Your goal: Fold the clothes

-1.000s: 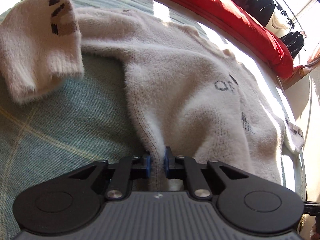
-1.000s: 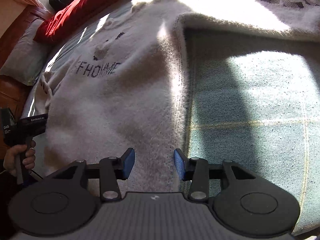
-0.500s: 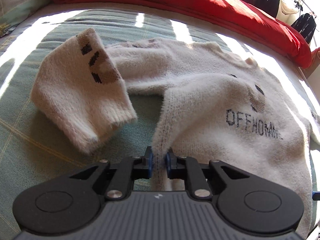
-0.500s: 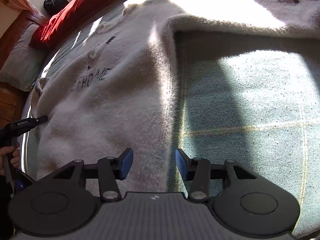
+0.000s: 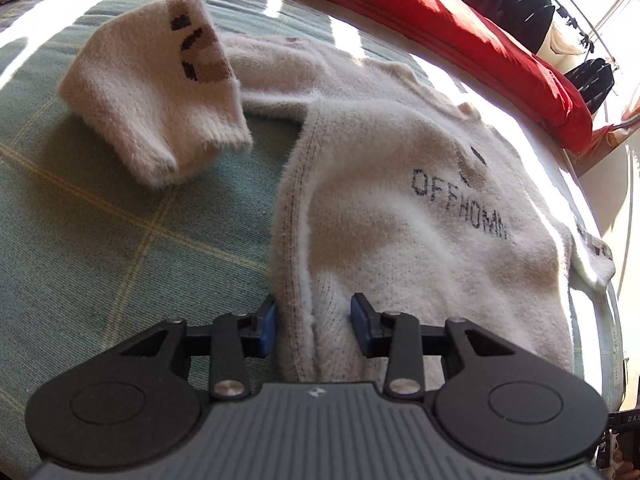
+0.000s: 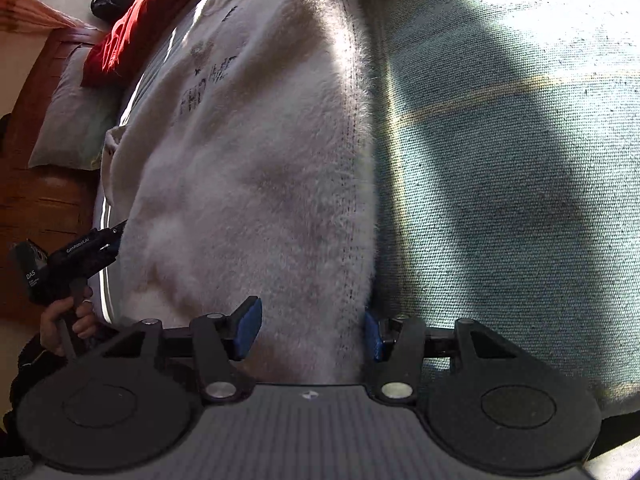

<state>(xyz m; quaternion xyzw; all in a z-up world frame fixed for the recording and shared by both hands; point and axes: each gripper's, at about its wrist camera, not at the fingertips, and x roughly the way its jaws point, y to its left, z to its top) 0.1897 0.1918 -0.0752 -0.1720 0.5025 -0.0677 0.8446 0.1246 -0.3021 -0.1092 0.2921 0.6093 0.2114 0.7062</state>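
Bare bedspread (image 5: 100,240) left of sweater (image 5: 400,240); folded sleeve (image 5: 160,92) blocks beyond.

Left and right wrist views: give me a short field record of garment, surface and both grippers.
garment: cream sweater, lettering up, spread flat
sleeve: left sleeve doubled over on itself
surface: green checked bedcover
left gripper: jaws opening, side seam between them, no longer pinched
right gripper: jaws opening, astride the sweater's edge, not gripping
background: red pillow
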